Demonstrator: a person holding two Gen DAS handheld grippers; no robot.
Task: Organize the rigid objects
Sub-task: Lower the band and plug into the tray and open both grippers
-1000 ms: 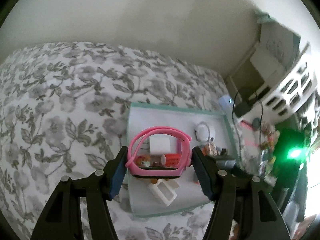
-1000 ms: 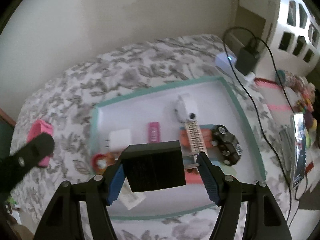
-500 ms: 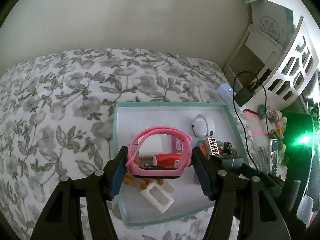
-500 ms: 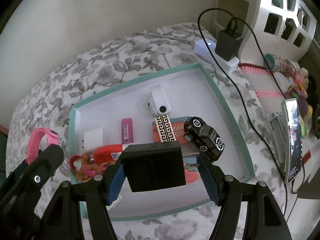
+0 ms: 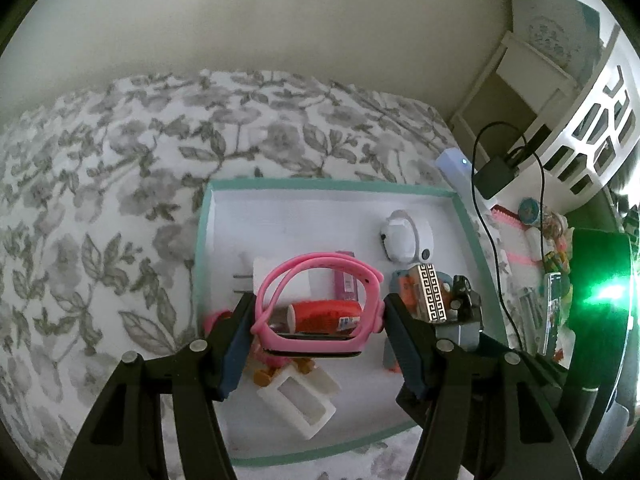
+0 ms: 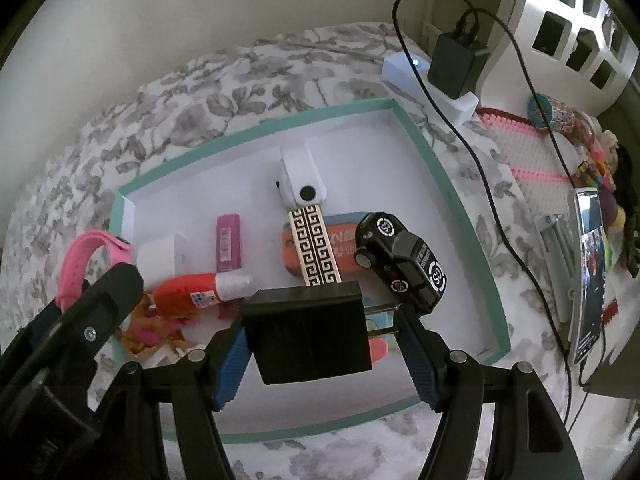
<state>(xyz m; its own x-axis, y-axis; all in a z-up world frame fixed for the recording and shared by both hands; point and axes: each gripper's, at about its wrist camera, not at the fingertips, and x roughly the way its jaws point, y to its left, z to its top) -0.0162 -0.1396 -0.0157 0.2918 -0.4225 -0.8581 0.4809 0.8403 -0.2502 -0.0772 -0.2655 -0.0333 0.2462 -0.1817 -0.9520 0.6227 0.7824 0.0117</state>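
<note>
Left fingers (image 5: 318,322) clamped on pink watch (image 5: 316,304) | right fingers (image 6: 322,354) clamped on black charger (image 6: 308,334) | both above tray (image 6: 436,172)

left gripper (image 5: 318,322) clamped, right gripper (image 6: 320,342) clamped, both angled downward

Black charger (image 6: 308,332) between tongs (image 6: 320,354), seemingly gripped

Readable print is scarce here. The black toy car (image 6: 402,262) shows white roundels on roof and bonnet, numerals inside too small to make out. The red tube (image 6: 188,290) carries a label, and the orange card (image 6: 344,246) faint lettering, all illegible.
</note>
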